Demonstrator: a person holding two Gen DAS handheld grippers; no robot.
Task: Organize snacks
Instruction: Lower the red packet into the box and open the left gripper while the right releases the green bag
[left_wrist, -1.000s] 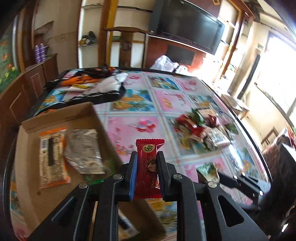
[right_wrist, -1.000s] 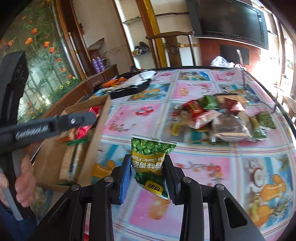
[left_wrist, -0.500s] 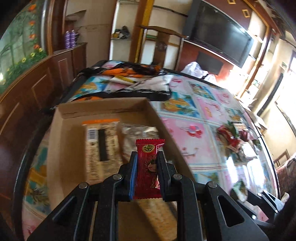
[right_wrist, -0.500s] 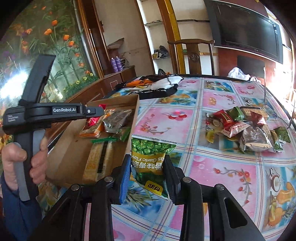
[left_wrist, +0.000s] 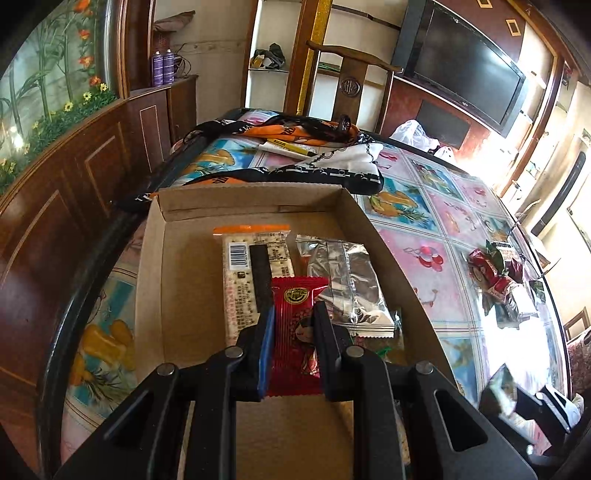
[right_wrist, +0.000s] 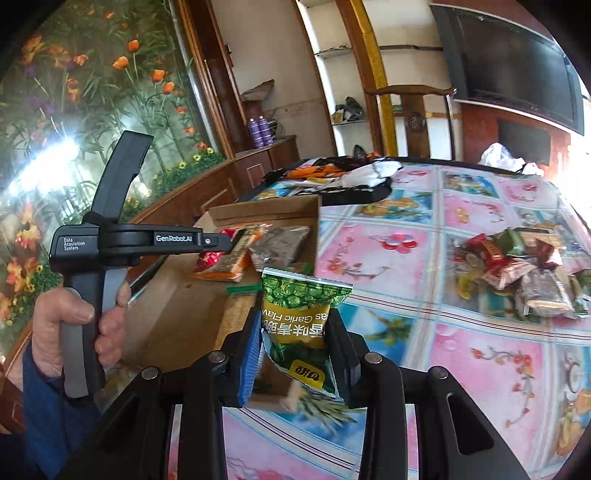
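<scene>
— Where is the snack you're carrying?

— My left jaws (left_wrist: 293, 343) pinch a red candy packet (left_wrist: 295, 332), pressed on both its long edges. It stands upright between them, long axis running away from me, and it hangs over the open cardboard box (left_wrist: 177, 295). Straight beyond it in the box lie a white bar with an orange end (left_wrist: 251, 273) and, to its right, a silvery wrapper (left_wrist: 347, 284). The bare cardboard floor is to the left of the white bar.

— And the other hand?

— My right jaws (right_wrist: 291, 343) are clamped on a green pea bag (right_wrist: 301, 317), upright too, print upside down. From there the box (right_wrist: 177, 314) lies ahead and to the left; I judge the bag sits about at the box's near right wall, not clearly over the inside. So the left side is the nearer one to a drop: the red packet only needs to go down and be let go, while the green bag must first travel left.

— What does one camera give that the other lacks?

— The right view shows my hand (right_wrist: 70, 332) gripping the left tool's handle, and the loose snack pile (right_wrist: 517, 273) on the surface, well apart from the box. The left view looks down into the box, so the free floor shows plainly; the pile (left_wrist: 506, 280) is only a small cluster at its right.
</scene>
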